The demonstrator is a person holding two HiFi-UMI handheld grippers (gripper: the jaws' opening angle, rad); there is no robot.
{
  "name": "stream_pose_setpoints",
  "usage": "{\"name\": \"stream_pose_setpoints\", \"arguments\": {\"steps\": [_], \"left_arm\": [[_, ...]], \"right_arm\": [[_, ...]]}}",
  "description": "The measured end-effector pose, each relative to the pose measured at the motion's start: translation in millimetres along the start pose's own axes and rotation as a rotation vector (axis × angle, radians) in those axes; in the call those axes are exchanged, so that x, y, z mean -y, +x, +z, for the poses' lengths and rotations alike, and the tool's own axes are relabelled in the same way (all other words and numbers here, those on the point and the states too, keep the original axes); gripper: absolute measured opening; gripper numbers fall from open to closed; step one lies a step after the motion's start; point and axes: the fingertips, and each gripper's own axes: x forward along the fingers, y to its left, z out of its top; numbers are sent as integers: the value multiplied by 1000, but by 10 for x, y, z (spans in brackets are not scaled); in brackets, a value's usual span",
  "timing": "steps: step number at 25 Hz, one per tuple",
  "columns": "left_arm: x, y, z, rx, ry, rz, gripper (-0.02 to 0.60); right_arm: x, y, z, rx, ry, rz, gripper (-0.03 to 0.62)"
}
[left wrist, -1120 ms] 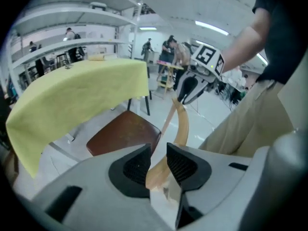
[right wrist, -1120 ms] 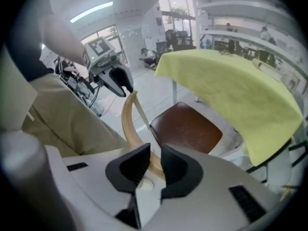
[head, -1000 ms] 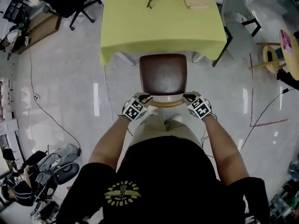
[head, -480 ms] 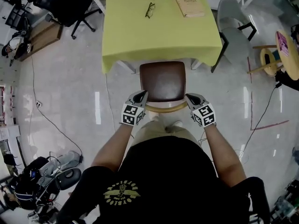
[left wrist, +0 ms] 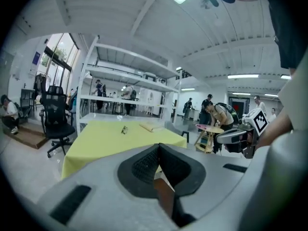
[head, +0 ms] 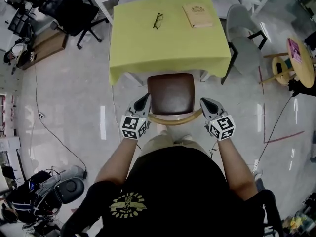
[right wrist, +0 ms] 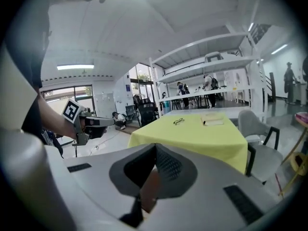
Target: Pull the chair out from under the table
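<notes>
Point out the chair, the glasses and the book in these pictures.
chair [head: 171,93]: head view, middle of its brown seat.
glasses [head: 158,20]: head view, middle of the frame.
book [head: 198,15]: head view, centre of its cover.

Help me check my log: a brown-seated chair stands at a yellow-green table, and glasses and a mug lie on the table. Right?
Not quite. There is no mug: the head view shows a tan book lying to the right of the glasses on the yellow-green table. The brown-seated chair does stand at that table.
</notes>
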Motion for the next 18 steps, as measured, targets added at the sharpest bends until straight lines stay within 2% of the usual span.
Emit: {"name": "stream_pose_setpoints", "arguments": {"steps": [8,18], "left_arm": [[174,-202,700,119,83,1,9],[269,-481,1345,220,122,35,9]], "right_arm": [[-73,-188,697,129,-24,-16,11],[-156,-421,1254,198,-91,-33,11]]}}
